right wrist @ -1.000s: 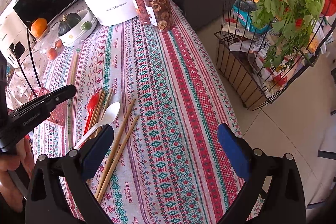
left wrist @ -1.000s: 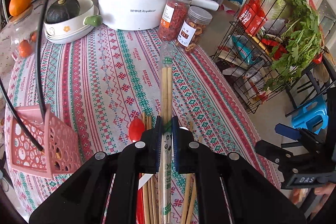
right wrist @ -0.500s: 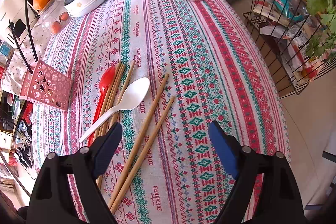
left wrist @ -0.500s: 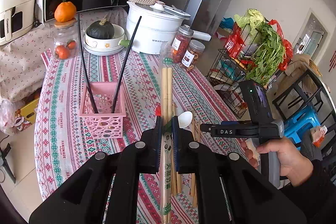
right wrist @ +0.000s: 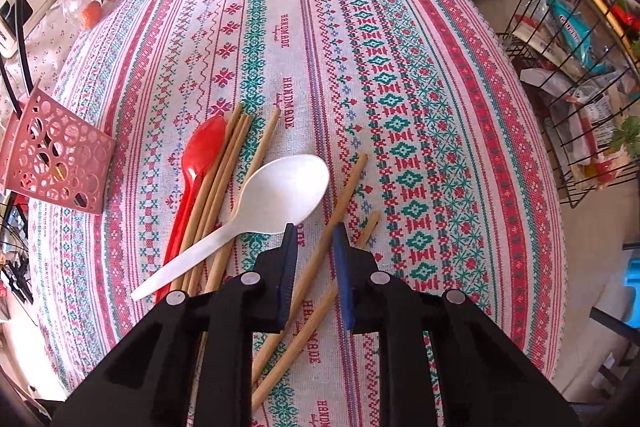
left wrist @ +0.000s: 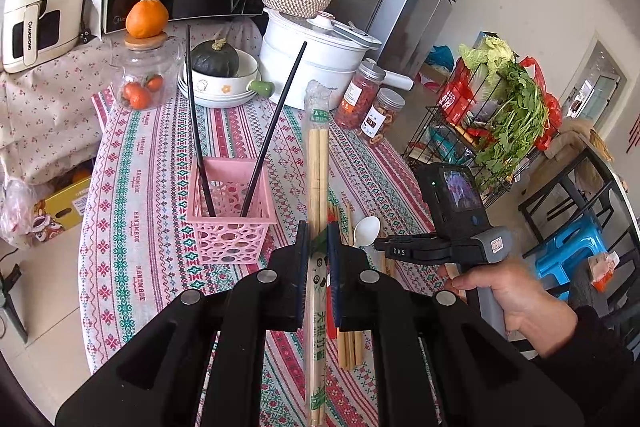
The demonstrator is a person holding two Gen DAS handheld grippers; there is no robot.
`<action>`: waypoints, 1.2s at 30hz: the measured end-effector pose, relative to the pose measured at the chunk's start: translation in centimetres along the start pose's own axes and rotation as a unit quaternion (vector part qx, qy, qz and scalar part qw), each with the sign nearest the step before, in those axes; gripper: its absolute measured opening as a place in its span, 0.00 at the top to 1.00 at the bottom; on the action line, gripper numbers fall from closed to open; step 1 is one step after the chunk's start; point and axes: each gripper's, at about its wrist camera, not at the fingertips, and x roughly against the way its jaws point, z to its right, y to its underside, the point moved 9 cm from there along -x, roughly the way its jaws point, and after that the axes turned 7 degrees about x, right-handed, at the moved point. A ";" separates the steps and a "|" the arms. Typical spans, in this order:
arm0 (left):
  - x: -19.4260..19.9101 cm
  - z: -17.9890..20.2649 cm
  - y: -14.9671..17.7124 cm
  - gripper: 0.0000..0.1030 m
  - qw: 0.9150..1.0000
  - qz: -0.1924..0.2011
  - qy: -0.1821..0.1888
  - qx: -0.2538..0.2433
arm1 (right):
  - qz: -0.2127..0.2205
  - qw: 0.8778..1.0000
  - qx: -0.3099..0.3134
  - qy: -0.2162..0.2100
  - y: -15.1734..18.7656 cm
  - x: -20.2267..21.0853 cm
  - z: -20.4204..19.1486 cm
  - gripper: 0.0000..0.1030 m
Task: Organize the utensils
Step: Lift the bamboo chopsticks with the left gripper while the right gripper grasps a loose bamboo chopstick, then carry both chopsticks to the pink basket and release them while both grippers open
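The left gripper (left wrist: 318, 251) is clamped on a wrapped pair of chopsticks (left wrist: 318, 151), holding it above the table (left wrist: 132, 163) just beside the pink basket (left wrist: 230, 205), which stands toward the table's left edge with two black chopsticks (left wrist: 276, 115) leaning in it. The right gripper (right wrist: 314, 247) points steeply down near the table's front edge, its jaws closing — one bare wooden chopstick (right wrist: 320, 255) lies between them, not yet pinched; a second (right wrist: 316, 319) lies just beside it. Left of them the white spoon (right wrist: 276, 199) rests across more loose chopsticks (right wrist: 220, 187) beside the red spoon (right wrist: 198, 163).
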 end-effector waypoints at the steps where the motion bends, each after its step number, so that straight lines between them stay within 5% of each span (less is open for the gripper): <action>1: 0.0 0.0 0.0 0.92 1.000 0.000 -0.001 0.000 | -0.003 1.000 0.000 0.000 0.1 -0.1 0.0 0.82; 12: 0.3 -0.4 -0.2 0.92 1.000 0.009 -0.004 0.002 | 0.018 1.000 -0.003 -0.015 -0.3 0.0 0.1 0.91; 23: 4.6 -0.4 -3.1 0.92 0.994 0.109 -0.003 0.001 | 0.147 0.987 0.009 -0.057 -1.0 9.6 -1.5 0.94; 32: 6.6 -0.9 -7.0 0.92 0.966 0.257 -0.006 -0.008 | 0.243 0.965 0.037 -0.089 -0.8 17.1 -3.6 0.94; 36: 5.6 -0.6 -9.1 0.92 0.948 0.313 -0.042 -0.040 | 0.270 0.957 0.045 -0.098 -1.4 19.1 -4.6 0.94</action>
